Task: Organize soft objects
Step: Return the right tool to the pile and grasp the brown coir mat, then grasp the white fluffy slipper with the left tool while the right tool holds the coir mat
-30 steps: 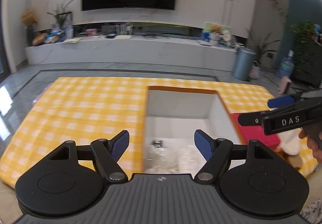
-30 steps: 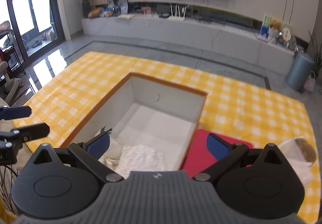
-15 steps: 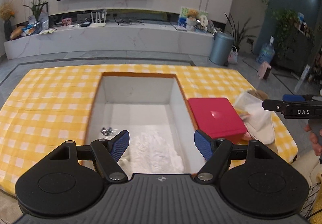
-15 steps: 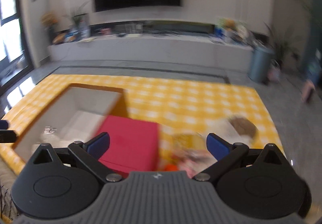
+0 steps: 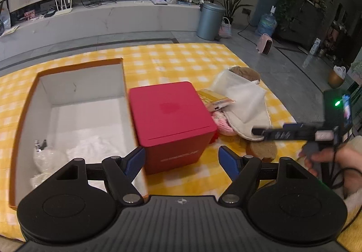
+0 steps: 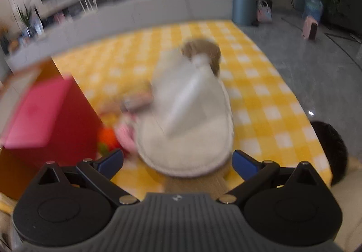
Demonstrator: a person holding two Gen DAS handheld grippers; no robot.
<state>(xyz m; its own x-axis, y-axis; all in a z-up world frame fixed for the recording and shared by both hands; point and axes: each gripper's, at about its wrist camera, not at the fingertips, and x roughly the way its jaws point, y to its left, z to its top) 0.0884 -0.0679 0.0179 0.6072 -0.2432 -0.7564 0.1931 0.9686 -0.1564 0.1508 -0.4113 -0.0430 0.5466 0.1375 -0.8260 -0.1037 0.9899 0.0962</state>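
Nearby, red box [image 5: 169, 114] beside slipper [image 6: 187, 129]; both claws wide open, empty.

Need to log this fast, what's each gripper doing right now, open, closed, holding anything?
Left gripper: open, holding nothing, above the red box.
Right gripper: open, holding nothing, near the white slipper.

My surface [image 5: 181, 59]: yellow-and-white check cloth. Red box [image 5: 172, 114]. Open box [image 5: 79, 84]: white inside, orange rim. Cream slipper [image 6: 187, 139]. My tongs [image 5: 181, 159]: black, blue pads.
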